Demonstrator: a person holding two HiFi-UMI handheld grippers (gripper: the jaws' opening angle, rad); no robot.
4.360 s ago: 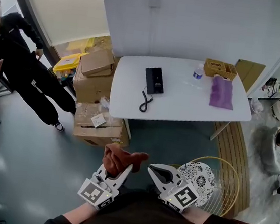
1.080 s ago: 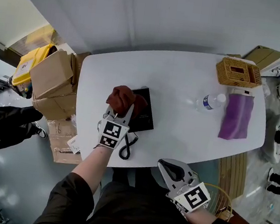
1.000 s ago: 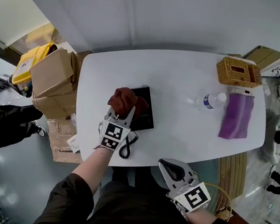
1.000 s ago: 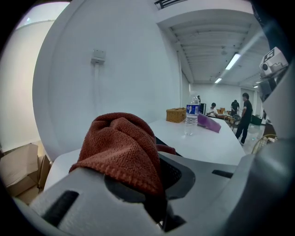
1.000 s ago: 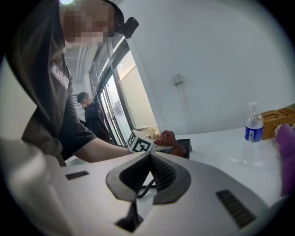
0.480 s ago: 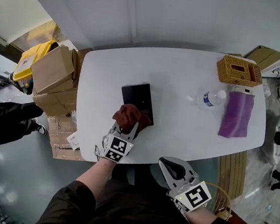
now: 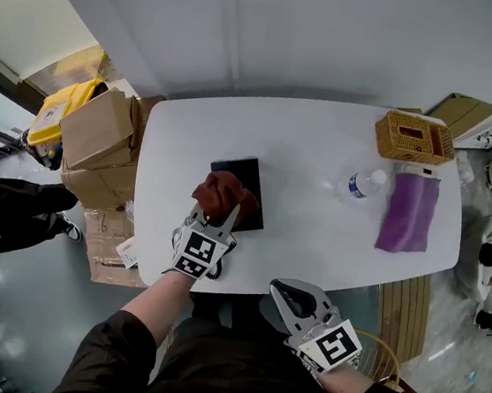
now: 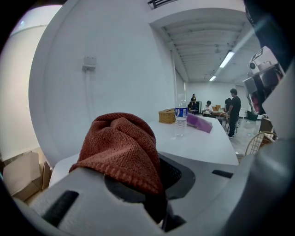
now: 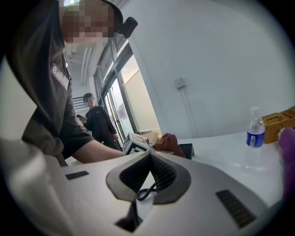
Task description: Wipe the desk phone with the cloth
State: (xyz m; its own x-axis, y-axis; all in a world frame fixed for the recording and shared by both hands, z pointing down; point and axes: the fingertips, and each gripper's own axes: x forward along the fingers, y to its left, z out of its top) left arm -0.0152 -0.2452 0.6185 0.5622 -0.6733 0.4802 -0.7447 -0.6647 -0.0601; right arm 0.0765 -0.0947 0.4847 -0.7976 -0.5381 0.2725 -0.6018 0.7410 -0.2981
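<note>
The black desk phone (image 7: 245, 188) lies flat on the white table (image 7: 314, 146), left of the middle. A red-brown cloth (image 7: 219, 191) rests on the phone's left half, bunched between the jaws of my left gripper (image 7: 220, 212), which is shut on it. In the left gripper view the cloth (image 8: 120, 146) fills the space between the jaws and hides the phone. My right gripper (image 7: 297, 299) hangs shut and empty below the table's near edge. From the right gripper view, the phone (image 9: 187, 150) and cloth (image 9: 168, 141) show beyond the shut tips.
A water bottle (image 7: 360, 182), a purple cloth (image 7: 406, 213) and a wicker basket (image 7: 407, 135) sit on the table's right end. Cardboard boxes (image 7: 97, 142) and a yellow bin (image 7: 59, 109) stand left of the table. A person in black (image 7: 0, 210) is at far left.
My left gripper drew the cloth along the phone toward the near end, then moved it back up to the phone's left half. The right gripper has stayed low and shut.
</note>
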